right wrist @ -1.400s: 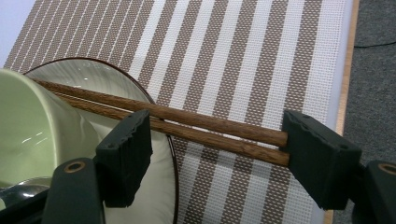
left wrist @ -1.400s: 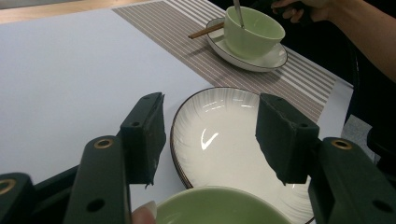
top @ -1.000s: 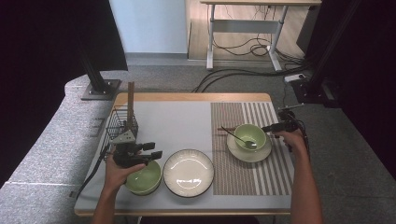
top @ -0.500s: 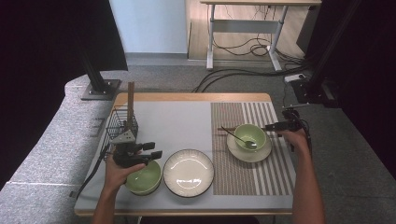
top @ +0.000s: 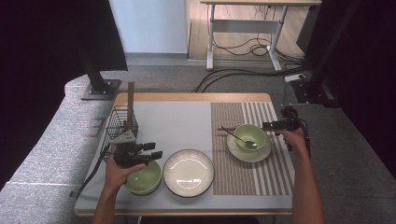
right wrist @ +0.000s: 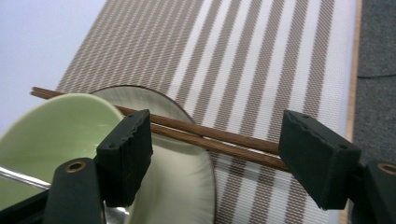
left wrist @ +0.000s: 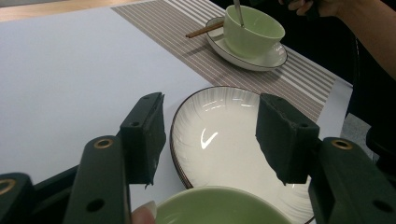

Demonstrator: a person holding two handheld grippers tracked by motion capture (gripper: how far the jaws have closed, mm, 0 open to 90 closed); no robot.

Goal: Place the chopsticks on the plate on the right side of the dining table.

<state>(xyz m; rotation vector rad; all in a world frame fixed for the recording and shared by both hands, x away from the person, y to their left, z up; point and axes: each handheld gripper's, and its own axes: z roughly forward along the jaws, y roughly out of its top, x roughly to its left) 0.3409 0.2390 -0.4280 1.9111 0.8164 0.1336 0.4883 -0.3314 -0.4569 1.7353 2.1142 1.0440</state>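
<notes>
My left gripper (top: 156,152) (left wrist: 210,122) is open, hovering over the near rim of an empty green bowl (top: 144,178) (left wrist: 224,205) at the table's front left. A white ribbed plate (top: 188,171) (left wrist: 224,140) lies right beside that bowl. On the striped placemat (top: 252,175), a second green bowl (top: 250,135) (right wrist: 60,126) holding a metal spoon (top: 239,137) stands on a white saucer (top: 247,153) (right wrist: 182,177). Brown chopsticks (top: 224,129) (right wrist: 219,140) lie behind the saucer. My right gripper (top: 267,125) (right wrist: 217,149) is open, its jaws spread above the chopsticks and touching nothing.
A black wire basket (top: 122,123) with an upright wooden piece stands at the table's left edge, just behind my left hand. The pale mat (top: 177,126) between basket and placemat is bare. The placemat's right side runs close to the table edge.
</notes>
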